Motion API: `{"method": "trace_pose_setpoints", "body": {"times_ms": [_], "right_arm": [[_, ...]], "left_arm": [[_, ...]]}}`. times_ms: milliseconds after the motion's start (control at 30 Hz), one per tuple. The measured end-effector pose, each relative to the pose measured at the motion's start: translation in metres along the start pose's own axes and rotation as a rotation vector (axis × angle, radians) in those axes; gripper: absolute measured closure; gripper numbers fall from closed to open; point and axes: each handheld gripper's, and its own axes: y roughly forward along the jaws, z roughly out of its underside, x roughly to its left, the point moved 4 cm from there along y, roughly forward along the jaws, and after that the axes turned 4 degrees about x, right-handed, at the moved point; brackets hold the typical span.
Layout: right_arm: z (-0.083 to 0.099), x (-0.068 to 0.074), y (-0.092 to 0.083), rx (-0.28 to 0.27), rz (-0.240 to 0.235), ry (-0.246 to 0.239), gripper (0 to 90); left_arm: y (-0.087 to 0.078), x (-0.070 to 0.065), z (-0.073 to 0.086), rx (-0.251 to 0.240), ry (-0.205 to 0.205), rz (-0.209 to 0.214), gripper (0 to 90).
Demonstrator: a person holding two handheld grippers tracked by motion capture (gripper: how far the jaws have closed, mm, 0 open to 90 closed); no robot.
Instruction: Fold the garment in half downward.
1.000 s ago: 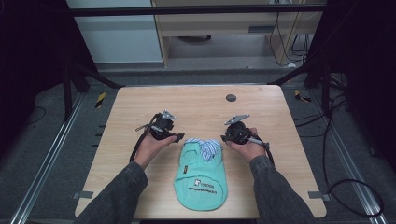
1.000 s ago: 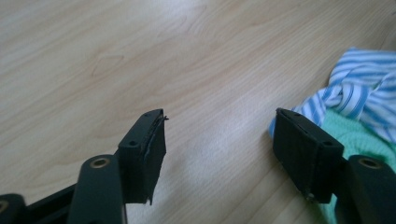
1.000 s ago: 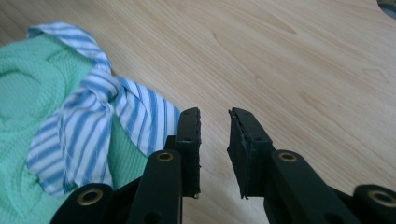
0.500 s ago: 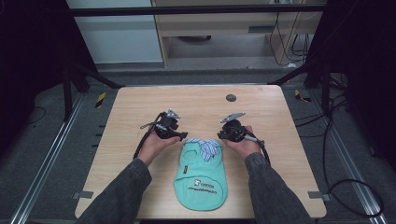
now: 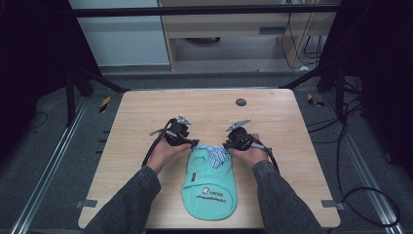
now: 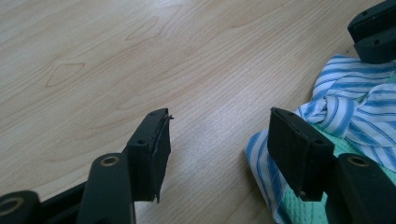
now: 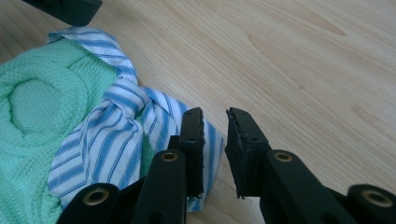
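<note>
On table [image 5: 146, 122], 1 green garment [image 5: 208, 183], 2 tongs

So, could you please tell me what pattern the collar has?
Blue and white stripes on the collar, clearest in the right gripper view.

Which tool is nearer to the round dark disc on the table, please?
Right. The right tool lies closest below the disc; the left tool sits farther to its left.
</note>
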Motion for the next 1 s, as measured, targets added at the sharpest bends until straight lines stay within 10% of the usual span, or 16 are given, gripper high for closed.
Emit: {"method": "trace_pose_setpoints", "body": {"times_ms": [733,1000], "right_arm": [[0.011,0.004,0.01,0.046,-0.013,0.03,61.4],[0.012,0.009,0.009,0.052,-0.036,0.014,74.9]], "left_arm": [[0.017,-0.009,0.015,0.077,0.032,0.017,35.6],[0.013,-0.022,0.02,0.052,0.067,0.052,69.1]]}}
